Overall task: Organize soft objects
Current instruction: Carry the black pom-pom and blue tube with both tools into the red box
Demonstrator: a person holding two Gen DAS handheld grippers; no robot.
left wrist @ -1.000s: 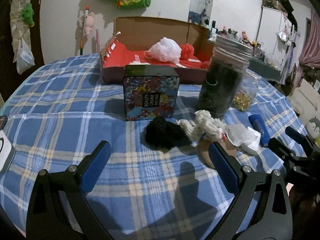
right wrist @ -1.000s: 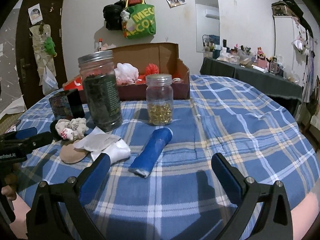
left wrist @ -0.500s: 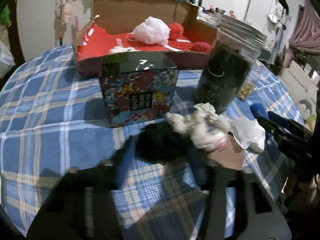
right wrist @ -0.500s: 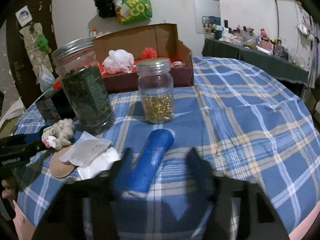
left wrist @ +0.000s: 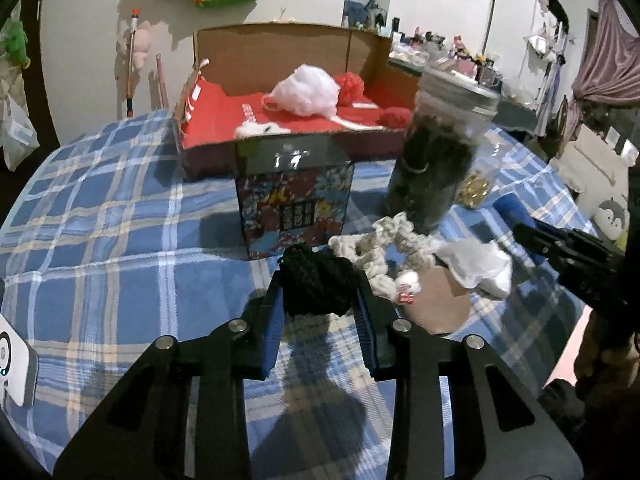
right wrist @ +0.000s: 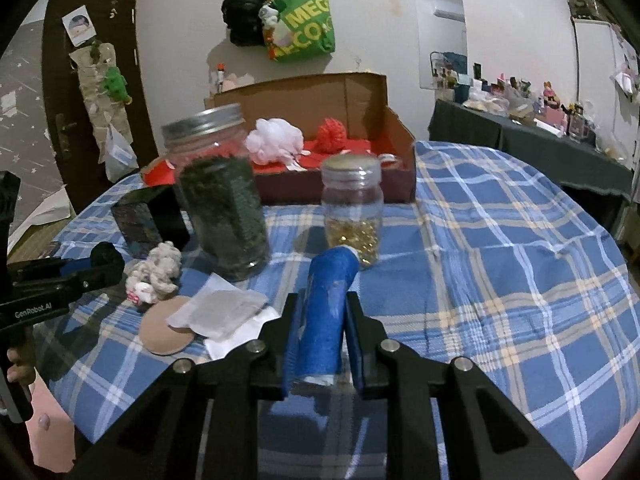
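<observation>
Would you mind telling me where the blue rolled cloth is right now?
In the right wrist view, the blue rolled cloth sits between the fingers of the right gripper, just in front of the small jar of gold beads on the plaid tablecloth.

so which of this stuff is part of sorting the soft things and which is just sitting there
In the job: black knitted bundle in left claw; blue rolled cloth in right claw; cream rope toy; cardboard box.

Lying about: dark-filled glass jar; gold-bead jar; patterned tin.
</observation>
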